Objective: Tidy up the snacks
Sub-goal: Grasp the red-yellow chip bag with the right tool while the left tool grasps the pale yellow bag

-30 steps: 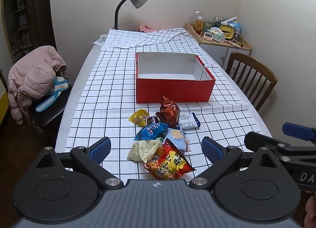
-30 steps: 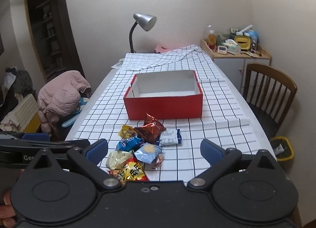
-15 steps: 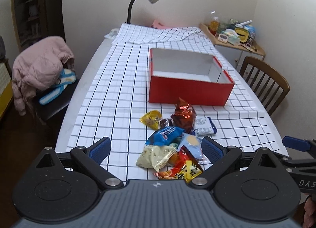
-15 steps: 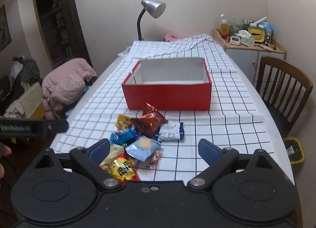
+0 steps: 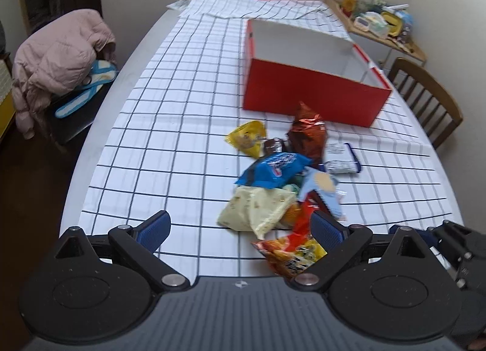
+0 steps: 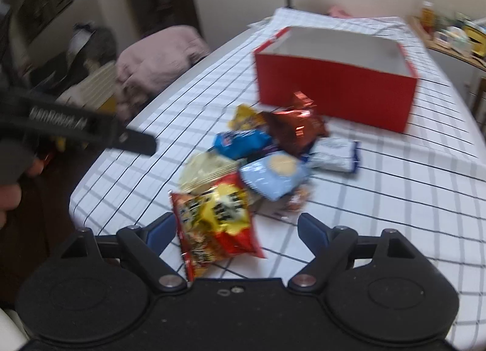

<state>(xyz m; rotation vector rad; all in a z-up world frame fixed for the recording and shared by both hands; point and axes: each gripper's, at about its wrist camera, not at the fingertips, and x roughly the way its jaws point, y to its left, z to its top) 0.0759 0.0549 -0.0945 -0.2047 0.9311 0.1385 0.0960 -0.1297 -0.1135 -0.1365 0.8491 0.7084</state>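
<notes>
Left gripper (image 5: 240, 226) fingers wide apart, empty, over snack pile (image 5: 282, 174); right gripper (image 6: 237, 229) fingers closing around red-yellow packet (image 6: 215, 223), not yet touching.

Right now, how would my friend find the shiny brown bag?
Find the red box on the checked tablecloth. In front of it lies a pile of snack packets. The brown bag is the packet nearest the box, the only coppery, crinkly foil one, standing tallest.

Glossy foil snack bags (image 5: 306, 135) (crinkled).
</notes>
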